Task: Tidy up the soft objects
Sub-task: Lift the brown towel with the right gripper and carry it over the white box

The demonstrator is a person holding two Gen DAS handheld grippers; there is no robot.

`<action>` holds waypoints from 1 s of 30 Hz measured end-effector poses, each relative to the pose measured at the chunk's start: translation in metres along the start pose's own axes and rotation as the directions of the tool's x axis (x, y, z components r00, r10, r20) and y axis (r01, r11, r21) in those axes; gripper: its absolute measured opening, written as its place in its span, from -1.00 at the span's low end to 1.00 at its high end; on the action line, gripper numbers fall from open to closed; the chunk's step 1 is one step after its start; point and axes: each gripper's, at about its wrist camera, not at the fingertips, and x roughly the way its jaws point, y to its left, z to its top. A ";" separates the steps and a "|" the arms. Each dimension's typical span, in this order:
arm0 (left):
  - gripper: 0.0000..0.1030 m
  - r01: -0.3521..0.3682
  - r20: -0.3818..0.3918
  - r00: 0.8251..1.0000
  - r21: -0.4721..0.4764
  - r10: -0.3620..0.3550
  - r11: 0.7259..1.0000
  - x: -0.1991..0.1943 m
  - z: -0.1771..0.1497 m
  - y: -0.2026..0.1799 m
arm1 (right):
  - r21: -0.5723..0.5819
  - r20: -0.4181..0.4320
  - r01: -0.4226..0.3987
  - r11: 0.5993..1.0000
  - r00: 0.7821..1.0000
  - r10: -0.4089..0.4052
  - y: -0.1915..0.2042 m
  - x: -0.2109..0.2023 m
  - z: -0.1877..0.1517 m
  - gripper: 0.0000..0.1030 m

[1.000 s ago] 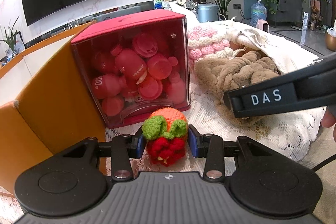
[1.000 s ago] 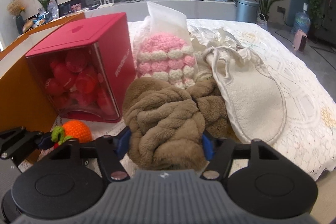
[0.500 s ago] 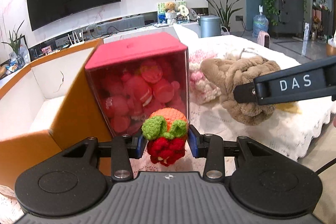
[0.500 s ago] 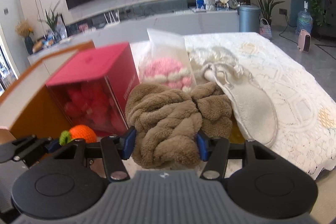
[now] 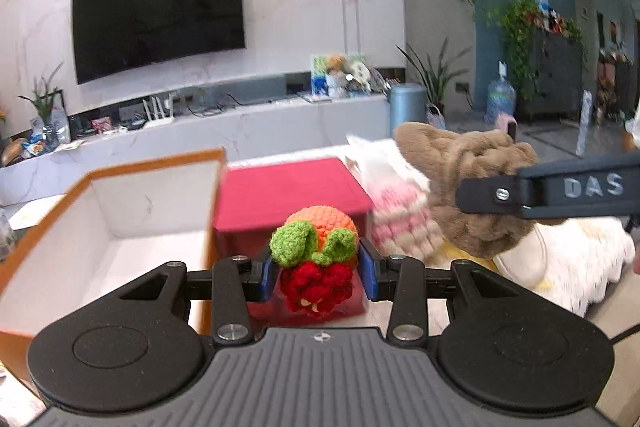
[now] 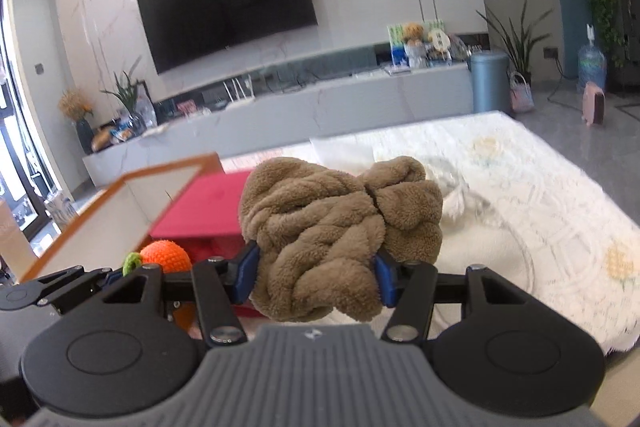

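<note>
My left gripper (image 5: 318, 275) is shut on a crocheted toy (image 5: 316, 251) with an orange body, green leaves and a red part, held in the air above the red box (image 5: 288, 191). My right gripper (image 6: 316, 277) is shut on a brown plush braided cloth (image 6: 332, 223), lifted above the table; the cloth also shows in the left wrist view (image 5: 464, 187). An open orange box with a white inside (image 5: 120, 219) stands to the left. The toy shows in the right wrist view (image 6: 166, 257) at lower left.
A pink and white crocheted item in a clear bag (image 5: 396, 215) and a cream cloth (image 5: 528, 259) lie right of the red box. A white lace tablecloth (image 6: 540, 195) covers the table. A TV wall and low counter stand behind.
Both grippers have risen with their loads. The views now look over the red box's top and into the open orange box.
</note>
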 end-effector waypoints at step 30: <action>-0.11 -0.261 -0.286 0.939 -0.226 0.192 0.939 0.011 0.013 0.180 | -0.390 -0.094 -0.216 0.895 0.976 0.195 0.214 0.051 0.008 0.10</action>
